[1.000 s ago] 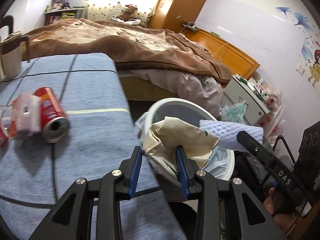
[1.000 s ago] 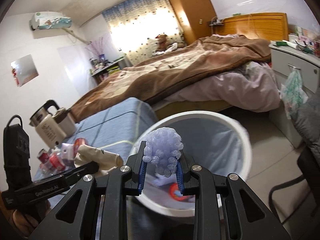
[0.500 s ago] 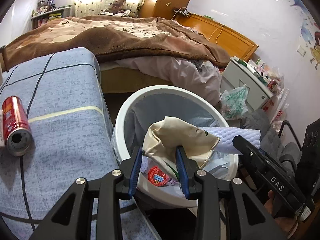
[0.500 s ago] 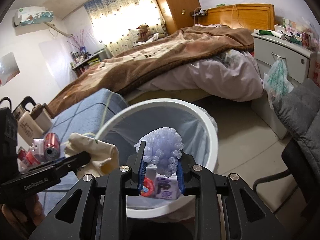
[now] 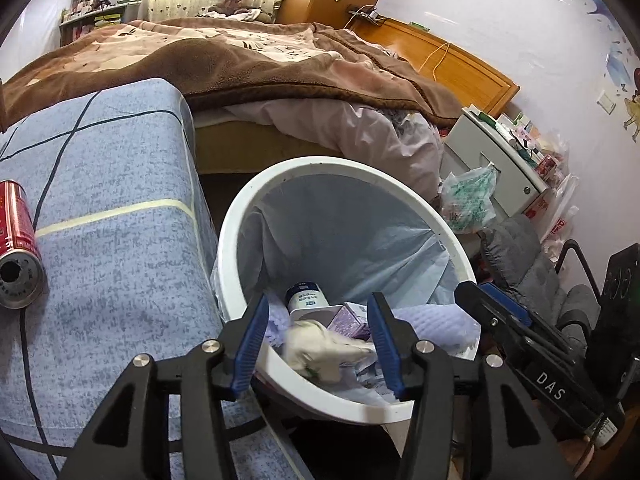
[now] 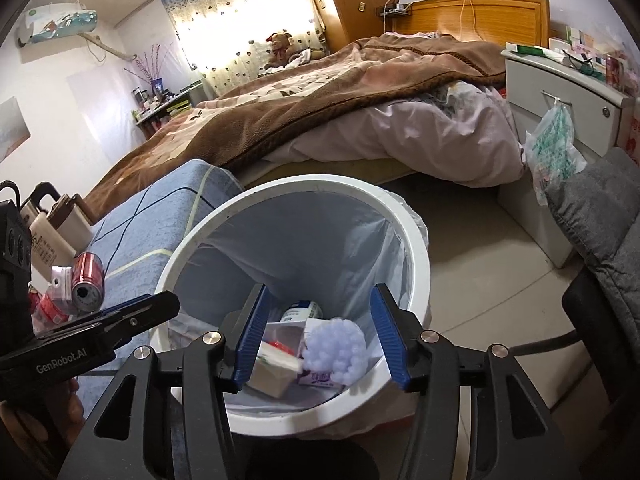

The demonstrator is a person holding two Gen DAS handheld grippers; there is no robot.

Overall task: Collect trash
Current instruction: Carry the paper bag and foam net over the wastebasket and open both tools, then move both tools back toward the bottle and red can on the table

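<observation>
A white trash bin [image 5: 240, 236] with a blue liner stands beside the blue-covered table [image 5: 112, 248]; it also shows in the right wrist view [image 6: 416, 248]. My left gripper [image 5: 318, 344] is open over the bin, and a cream crumpled wrapper [image 5: 320, 348] lies blurred in the bin between its fingers. My right gripper [image 6: 322, 336] is open over the bin; the purple foam net [image 6: 336, 350] lies inside among boxes and a white bottle [image 6: 300, 312]. A red can [image 5: 16, 248] lies on the table, also seen in the right wrist view [image 6: 86, 280].
A bed with a brown blanket [image 5: 240, 64] is behind the bin. A white nightstand [image 6: 560, 92] with a hanging plastic bag [image 6: 554, 156] stands right. A grey chair cushion [image 6: 600, 232] is at the right edge. A kettle [image 6: 52, 224] and more trash [image 6: 52, 292] sit on the table.
Both grippers opened over the bin. The cream wrapper dropped from the left gripper and the purple foam net dropped from the right one into the bin.
</observation>
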